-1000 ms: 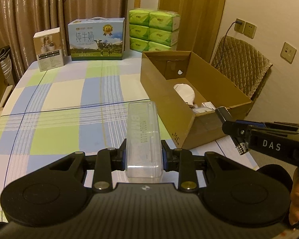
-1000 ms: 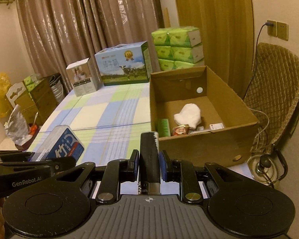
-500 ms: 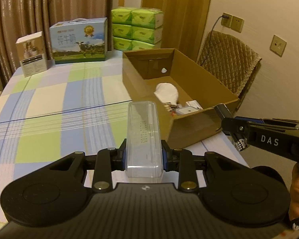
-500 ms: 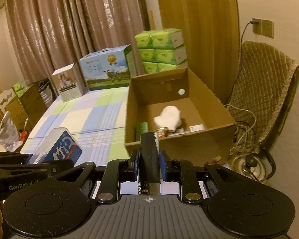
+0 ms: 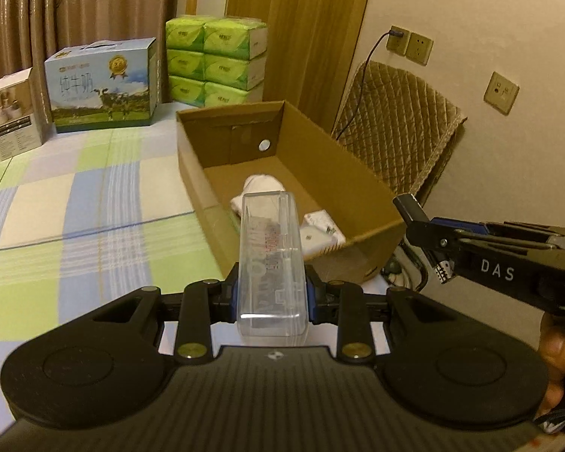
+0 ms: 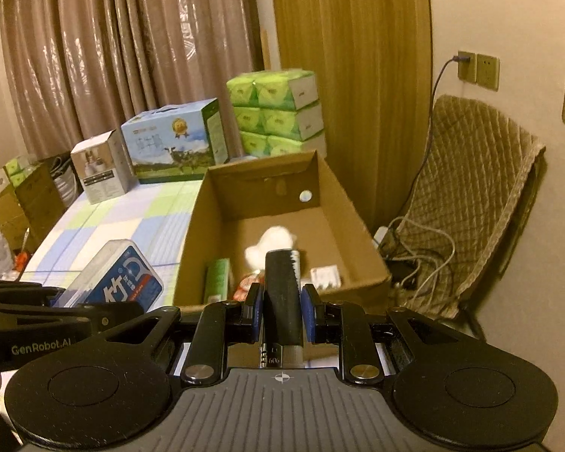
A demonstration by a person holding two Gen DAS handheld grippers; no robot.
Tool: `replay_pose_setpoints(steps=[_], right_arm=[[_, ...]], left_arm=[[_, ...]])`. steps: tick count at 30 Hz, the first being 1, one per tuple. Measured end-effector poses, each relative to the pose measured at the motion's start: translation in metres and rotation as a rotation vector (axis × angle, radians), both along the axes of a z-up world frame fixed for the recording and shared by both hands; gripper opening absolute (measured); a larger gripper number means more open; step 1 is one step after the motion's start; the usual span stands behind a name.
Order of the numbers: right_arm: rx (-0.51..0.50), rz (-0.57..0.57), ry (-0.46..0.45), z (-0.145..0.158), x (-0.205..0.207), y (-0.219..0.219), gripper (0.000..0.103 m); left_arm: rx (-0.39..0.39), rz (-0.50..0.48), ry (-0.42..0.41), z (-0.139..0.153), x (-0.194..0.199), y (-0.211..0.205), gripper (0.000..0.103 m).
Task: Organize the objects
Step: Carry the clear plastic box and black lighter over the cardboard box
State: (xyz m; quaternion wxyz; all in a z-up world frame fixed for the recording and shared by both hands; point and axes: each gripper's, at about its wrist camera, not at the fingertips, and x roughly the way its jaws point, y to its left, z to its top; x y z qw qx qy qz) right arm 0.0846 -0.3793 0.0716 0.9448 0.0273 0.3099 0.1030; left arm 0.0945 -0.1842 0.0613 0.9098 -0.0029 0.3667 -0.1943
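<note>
Checked tabletop, open brown cardboard box [image 5: 358, 203] far right; left tool [image 5: 270, 297] clamped mid-length on clear, slippery-looking rigid plastic case [image 5: 269, 256], right tool [image 6: 282, 314] on black bar [image 6: 282, 297].

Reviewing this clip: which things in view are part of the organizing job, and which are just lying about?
Part of the job:
- clear plastic case in the left gripper
- dark bar-shaped object in the right gripper
- cardboard box, already holding small items

Lying about:
- milk carton
- green tissue packs
- small white box
- quilted chair

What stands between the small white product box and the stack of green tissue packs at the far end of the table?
The blue milk carton with a cow picture stands between the white product box and the green tissue packs; both wrist views show it.
</note>
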Motion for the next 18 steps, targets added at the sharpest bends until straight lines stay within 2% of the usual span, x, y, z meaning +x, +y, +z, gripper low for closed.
replay_pose_setpoints(steps=[12, 18], right_arm=[[-0.028, 0.025, -0.001, 0.008, 0.052, -0.007, 0.019], [-0.021, 0.036, 0.015, 0.007, 0.087, -0.010, 0.019]], left_arm=[[-0.037, 0.000, 0.004, 0.014, 0.056, -0.029, 0.026], [-0.016, 0.018, 0.013, 0.009, 0.085, -0.036, 0.026]])
